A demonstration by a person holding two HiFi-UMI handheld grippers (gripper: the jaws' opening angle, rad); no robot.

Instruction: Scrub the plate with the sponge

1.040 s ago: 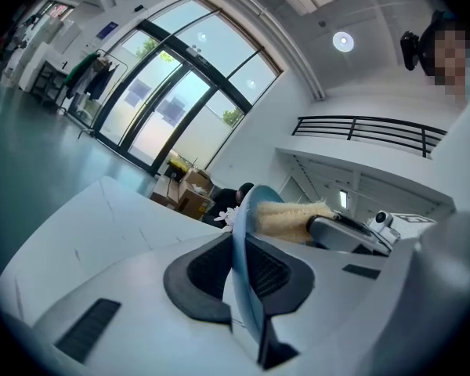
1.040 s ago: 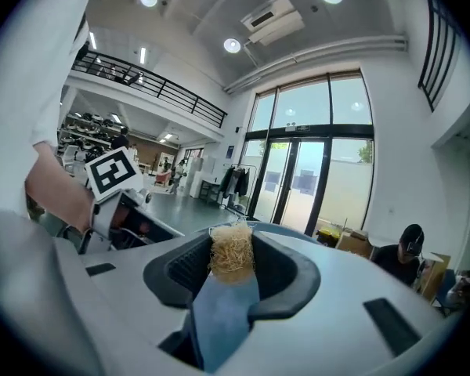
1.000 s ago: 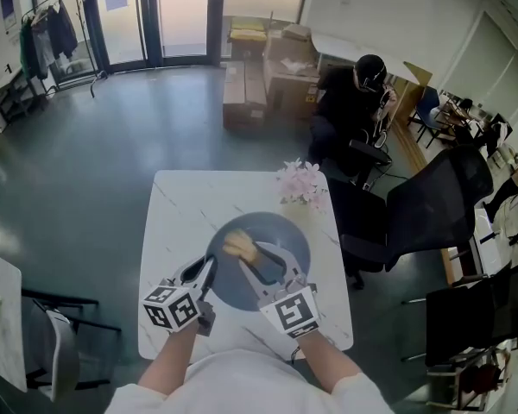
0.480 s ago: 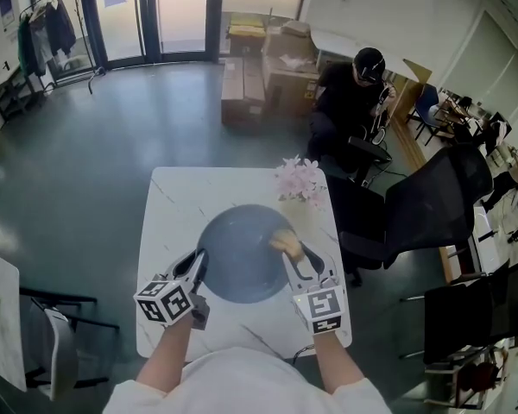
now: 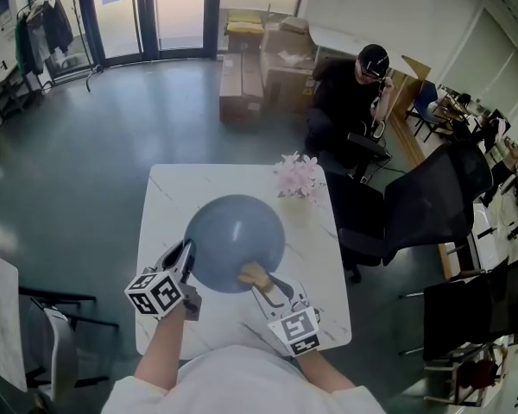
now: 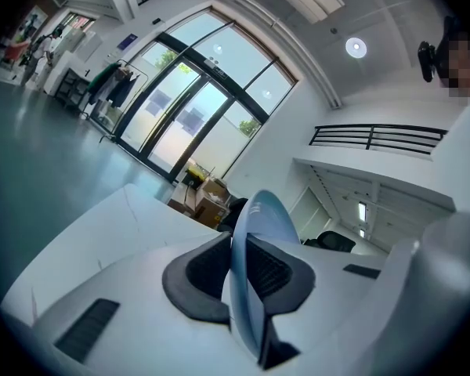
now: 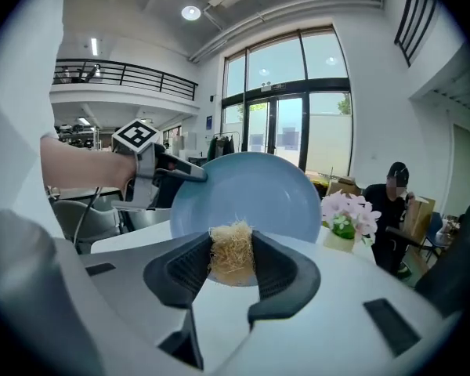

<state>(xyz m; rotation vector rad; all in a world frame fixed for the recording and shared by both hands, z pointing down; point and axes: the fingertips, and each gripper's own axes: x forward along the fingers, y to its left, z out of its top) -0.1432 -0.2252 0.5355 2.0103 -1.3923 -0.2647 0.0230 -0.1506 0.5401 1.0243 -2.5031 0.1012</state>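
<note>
Firmly, the left hand-held gripper (image 6: 239, 271) was clenched on the rim of the plate (image 6: 260, 224), holding it tilted steeply over the surface (image 5: 173, 198). The right hand-held gripper (image 7: 231, 263) grasped the sponge (image 7: 231, 257) between its jaws, right at the plate's lower edge. Flowers (image 7: 346, 214) stood beyond the plate, off to that gripper's right.
</note>
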